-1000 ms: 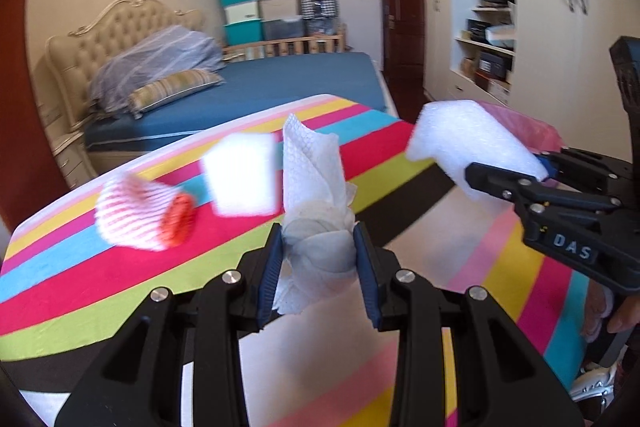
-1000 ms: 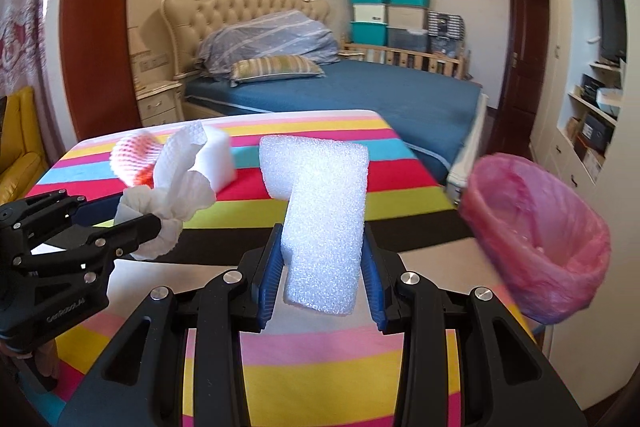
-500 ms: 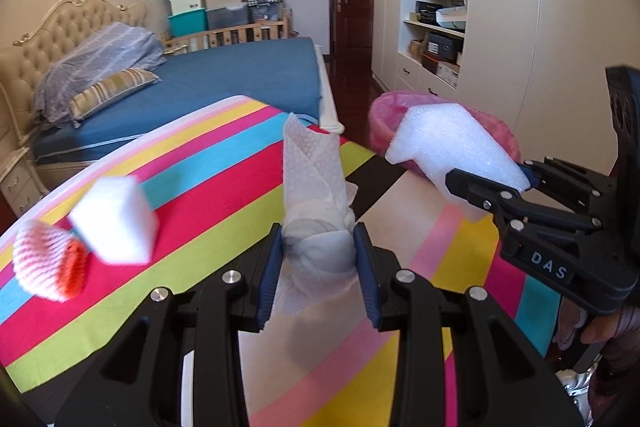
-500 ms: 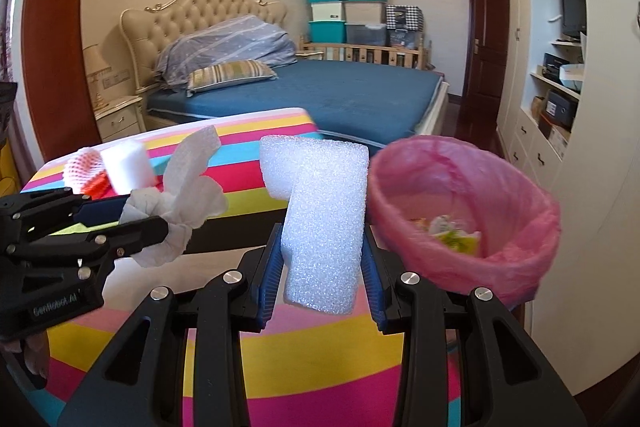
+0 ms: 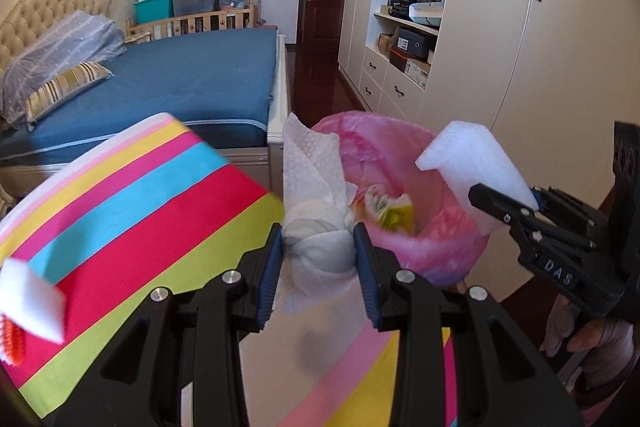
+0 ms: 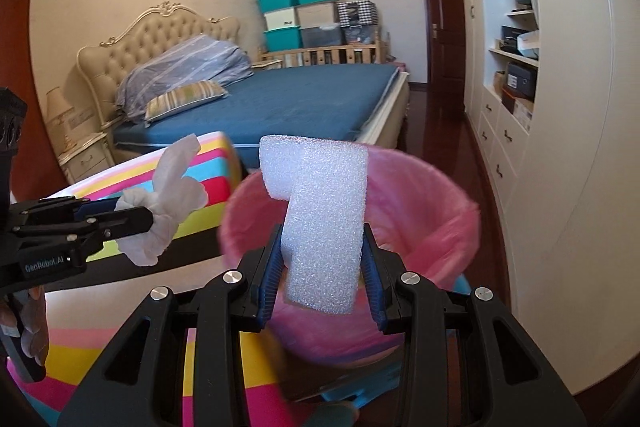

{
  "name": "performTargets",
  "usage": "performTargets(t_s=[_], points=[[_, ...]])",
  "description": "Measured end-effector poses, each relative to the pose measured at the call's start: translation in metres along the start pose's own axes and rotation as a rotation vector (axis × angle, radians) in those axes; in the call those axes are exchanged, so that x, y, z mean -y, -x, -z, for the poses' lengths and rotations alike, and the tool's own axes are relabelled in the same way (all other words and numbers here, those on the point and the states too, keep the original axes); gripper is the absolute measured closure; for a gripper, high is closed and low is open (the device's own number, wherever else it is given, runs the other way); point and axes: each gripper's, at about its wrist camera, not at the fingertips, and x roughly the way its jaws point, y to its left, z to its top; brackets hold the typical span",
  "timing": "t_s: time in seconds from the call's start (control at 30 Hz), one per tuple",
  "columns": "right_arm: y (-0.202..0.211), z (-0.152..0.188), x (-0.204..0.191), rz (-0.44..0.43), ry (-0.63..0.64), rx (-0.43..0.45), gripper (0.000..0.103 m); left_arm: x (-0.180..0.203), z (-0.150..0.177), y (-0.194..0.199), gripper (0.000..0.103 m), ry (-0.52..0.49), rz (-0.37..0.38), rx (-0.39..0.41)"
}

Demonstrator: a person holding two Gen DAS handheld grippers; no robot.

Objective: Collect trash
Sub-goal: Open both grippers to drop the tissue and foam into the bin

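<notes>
Jaws of left gripper (image 5: 318, 251) pinching crumpled tissue (image 5: 316, 211), right gripper (image 6: 322, 269) clamping foam block (image 6: 320, 223), above pink-lined bin (image 6: 436, 195); risk: tissue released short, landing beside bin.

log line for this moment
left: shut on tissue | right: shut on foam | both by pink bin | no drop yet

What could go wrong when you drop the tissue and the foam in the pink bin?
The tissue wad in the left gripper seems nearer the pink bin's rim than its middle, so it might land on the striped table. The light foam piece in the right gripper could catch the rim and tumble out.
</notes>
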Motion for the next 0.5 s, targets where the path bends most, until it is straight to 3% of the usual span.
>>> performTargets(t_s=[0.33, 0.4, 0.43, 0.5], points=[[-0.032, -0.022, 0.032, 0.019, -0.037, 0.017, 0.067, 0.024, -0.046, -0.047, 0.064, 0.077, 0.091, 0.022], [-0.035, -0.025, 0.032, 0.005, -0.029, 0.036, 0.052, 0.025, -0.047, -0.049, 0.047, 0.084, 0.121, 0.031], [-0.036, -0.026, 0.033, 0.013, -0.027, 0.039, 0.031, 0.022, -0.044, -0.045, 0.035, 0.082, 0.121, 0.05], [-0.034, -0.025, 0.035, 0.023, -0.036, 0.055, 0.027, 0.02, -0.04, -0.037, 0.026, 0.068, 0.093, 0.089]])
